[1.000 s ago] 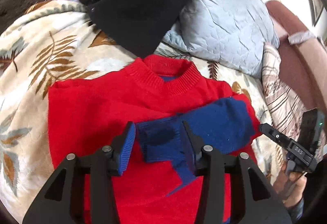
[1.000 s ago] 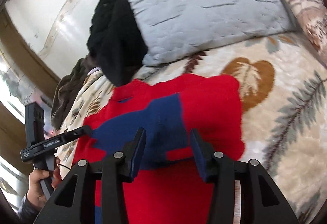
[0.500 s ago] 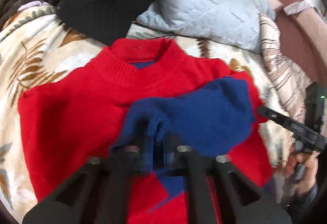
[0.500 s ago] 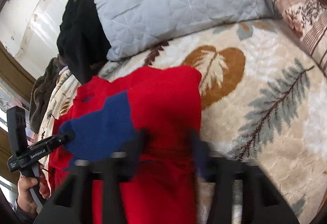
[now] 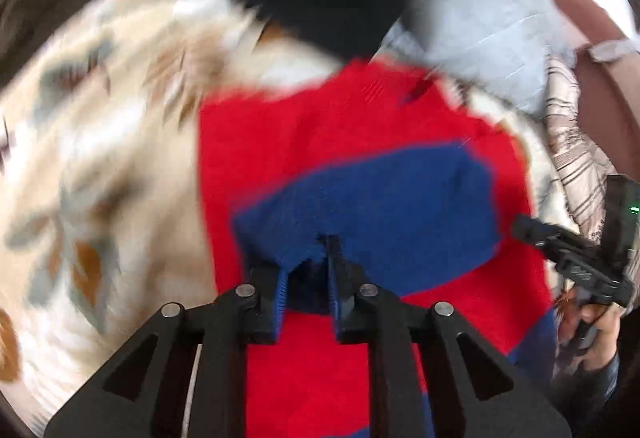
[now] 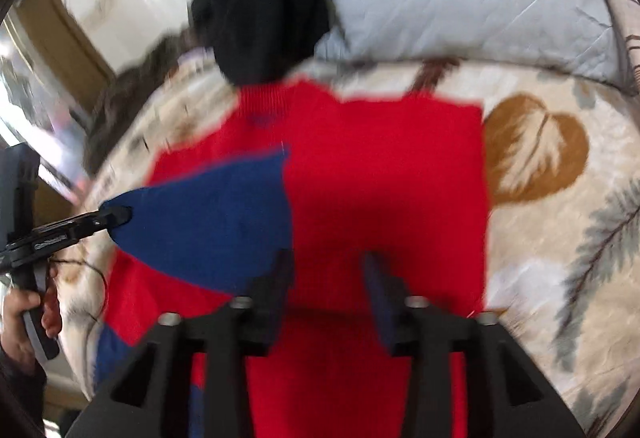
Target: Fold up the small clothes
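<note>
sweater [image 5: 360, 142] on leaf blanket [image 5: 100, 158]

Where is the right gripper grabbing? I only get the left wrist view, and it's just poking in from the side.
Observer: Nowhere yet. The right gripper is open over the red sweater; its jaws have just been opening, with nothing between them.
Operator: Is it near the blue sleeve?
Observer: The blue sleeve lies to its left in that view, not between the jaws.
Operator: What's on the other side?
Observer: A brown leaf print on the blanket, right beside the sweater's edge.
</note>
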The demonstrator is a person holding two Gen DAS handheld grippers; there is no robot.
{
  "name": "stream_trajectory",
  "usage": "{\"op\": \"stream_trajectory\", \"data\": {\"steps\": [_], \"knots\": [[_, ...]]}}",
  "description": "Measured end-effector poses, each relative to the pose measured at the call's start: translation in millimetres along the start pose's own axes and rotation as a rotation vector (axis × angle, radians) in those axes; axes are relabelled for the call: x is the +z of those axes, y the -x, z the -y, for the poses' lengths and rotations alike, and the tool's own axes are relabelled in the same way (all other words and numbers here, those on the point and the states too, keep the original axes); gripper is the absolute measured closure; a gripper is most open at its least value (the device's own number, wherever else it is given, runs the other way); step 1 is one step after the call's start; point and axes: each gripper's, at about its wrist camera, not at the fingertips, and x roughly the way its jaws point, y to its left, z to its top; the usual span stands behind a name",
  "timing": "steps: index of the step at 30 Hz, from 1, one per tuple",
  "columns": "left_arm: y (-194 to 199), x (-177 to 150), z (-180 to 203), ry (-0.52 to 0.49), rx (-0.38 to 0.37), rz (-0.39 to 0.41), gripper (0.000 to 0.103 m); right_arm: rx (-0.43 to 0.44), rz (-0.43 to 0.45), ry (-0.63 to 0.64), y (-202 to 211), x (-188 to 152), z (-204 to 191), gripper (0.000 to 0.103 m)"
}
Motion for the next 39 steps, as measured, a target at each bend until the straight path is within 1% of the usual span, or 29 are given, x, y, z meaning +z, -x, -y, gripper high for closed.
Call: {"op": "stream_trajectory", "data": {"steps": [1, 2, 3, 5, 6, 7, 8, 11, 13, 14, 15, 16, 17, 18, 20, 22, 23, 25, 26, 29, 30, 32, 34, 35, 36, 37, 39], "knots": [[0, -4, -5, 0.017, -0.017, 0.014, 0.086, -0.016, -0.008, 0.011, 0, -2, -1, 0.060], [4, -6, -6, 0.021, -0.033, 0.036, 0.083, -0.018, 0.005, 0.009, 6, -2, 0, 0.059], [13, -6, -7, 0.018, -0.044, 0.066, 0.078, -0.018, 0.027, -0.003, 13, 0, 3, 0.055], [29, -2, -8, 0.008, -0.059, 0.117, 0.075, -0.022, 0.071, -0.030, 25, 8, 9, 0.049], [35, 1, -9, 0.010, -0.068, 0.133, 0.073, -0.023, 0.083, -0.039, 27, 11, 11, 0.048], [37, 4, -8, 0.015, -0.071, 0.141, 0.068, -0.026, 0.096, -0.051, 29, 17, 14, 0.048], [37, 9, -7, 0.019, -0.070, 0.144, 0.065, -0.030, 0.100, -0.058, 27, 23, 16, 0.048], [23, 15, -1, 0.007, -0.051, 0.120, 0.065, -0.041, 0.100, -0.061, 14, 37, 14, 0.048], [4, 14, 3, -0.014, -0.022, 0.084, 0.065, -0.053, 0.064, -0.051, -6, 40, 11, 0.048], [-7, 12, 6, -0.037, 0.017, 0.067, 0.065, -0.074, 0.031, -0.034, -21, 39, 9, 0.048], [-11, 9, 7, -0.058, 0.038, 0.058, 0.065, -0.093, 0.012, -0.019, -30, 38, 8, 0.048], [-13, 7, 9, -0.079, 0.053, 0.062, 0.065, -0.121, -0.005, 0.009, -40, 35, 8, 0.047], [-13, 6, 13, -0.104, 0.072, 0.073, 0.065, -0.131, 0.011, 0.035, -42, 32, 6, 0.047], [-12, 4, 18, -0.132, 0.096, 0.079, 0.065, -0.137, 0.024, 0.058, -40, 31, 4, 0.047], [-5, 1, 24, -0.161, 0.119, 0.094, 0.065, -0.137, 0.016, 0.053, -32, 30, 2, 0.046], [3, -1, 26, -0.171, 0.117, 0.117, 0.065, -0.119, 0.032, 0.040, -17, 30, 1, 0.046], [8, -4, 27, -0.171, 0.116, 0.129, 0.065, -0.101, 0.047, 0.040, -7, 27, -1, 0.044], [12, -7, 30, -0.175, 0.116, 0.148, 0.065, -0.094, 0.070, 0.053, 4, 23, -5, 0.040], [13, -9, 31, -0.182, 0.129, 0.156, 0.065, -0.095, 0.077, 0.061, 6, 21, -7, 0.037], [6, -14, 34, -0.194, 0.176, 0.149, 0.065, -0.109, 0.057, 0.080, -2, 15, -10, 0.036], [0, -16, 34, -0.196, 0.203, 0.140, 0.065, -0.124, 0.032, 0.078, -12, 12, -8, 0.036], [-5, -22, 36, -0.218, 0.242, 0.148, 0.064, -0.136, -0.013, 0.070, -27, 9, -3, 0.035], [-1, -28, 42, -0.240, 0.278, 0.174, 0.063, -0.150, 0.005, 0.095, -25, 5, -7, 0.035], [2, -30, 44, -0.244, 0.284, 0.184, 0.060, -0.145, 0.010, 0.092, -19, 4, -10, 0.035], [8, -34, 45, -0.243, 0.284, 0.196, 0.055, -0.132, 0.017, 0.083, -13, 3, -12, 0.035], [13, -36, 46, -0.240, 0.283, 0.208, 0.051, -0.106, 0.037, 0.072, -4, 1, -14, 0.035], [27, -44, 49, -0.227, 0.290, 0.245, 0.031, -0.087, 0.094, 0.073, 20, -5, -21, 0.030]]}}
